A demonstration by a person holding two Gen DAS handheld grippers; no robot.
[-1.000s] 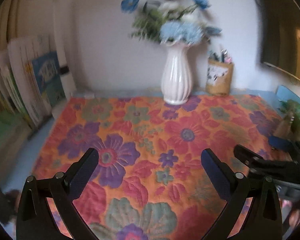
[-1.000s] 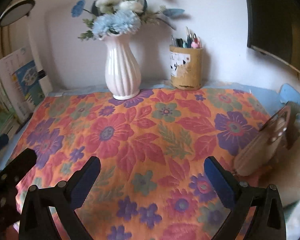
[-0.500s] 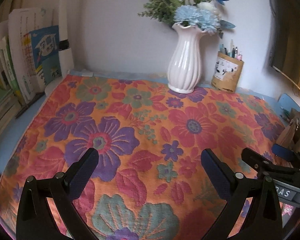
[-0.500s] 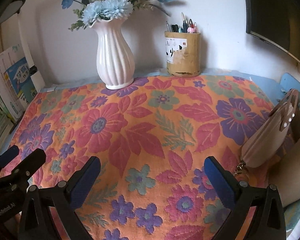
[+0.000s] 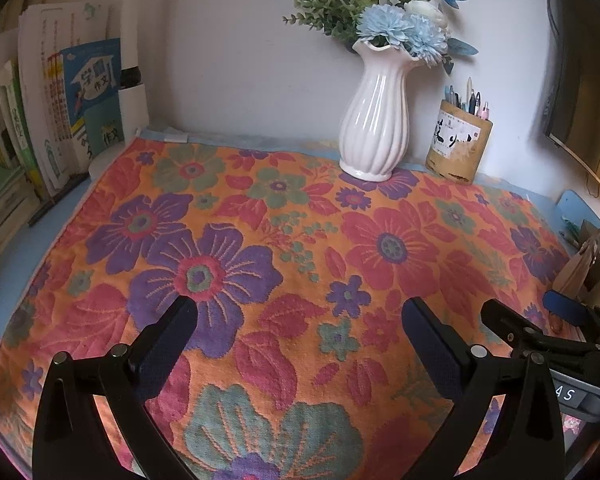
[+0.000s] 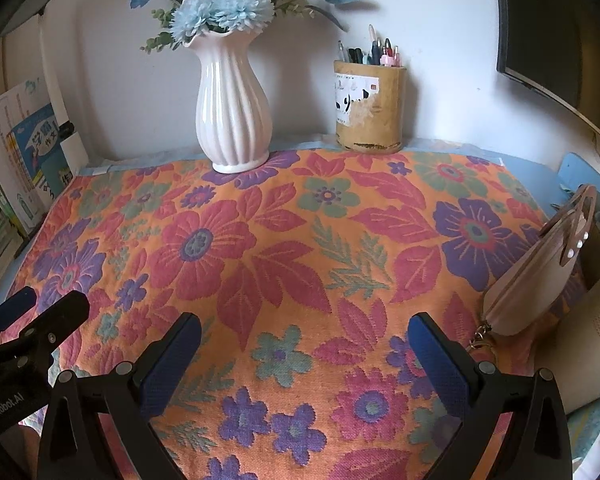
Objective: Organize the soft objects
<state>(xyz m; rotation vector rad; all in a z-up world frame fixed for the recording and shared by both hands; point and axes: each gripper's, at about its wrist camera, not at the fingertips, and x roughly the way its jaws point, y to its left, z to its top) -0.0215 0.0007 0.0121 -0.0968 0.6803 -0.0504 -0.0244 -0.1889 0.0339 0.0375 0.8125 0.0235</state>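
A flowered orange cloth (image 5: 300, 240) lies spread flat over the table; it also shows in the right wrist view (image 6: 300, 240). My left gripper (image 5: 296, 336) is open and empty above the cloth's near left part. My right gripper (image 6: 304, 348) is open and empty above the near right part. Each gripper shows in the other's view, the right one (image 5: 540, 332) at the right edge and the left one (image 6: 32, 320) at the left edge. A beige soft purse (image 6: 540, 276) leans at the cloth's right edge.
A white vase of blue flowers (image 5: 374, 128) and a pen holder (image 5: 458, 144) stand at the back by the wall. Books (image 5: 60, 112) stand at the left. A dark monitor (image 6: 540, 28) hangs at the right. A pale rounded object (image 6: 592, 344) sits beside the purse.
Both grippers have moved forward and lower over the cloth and stayed open. The vase and pen holder look nearer. The left view has steadied and turned left.
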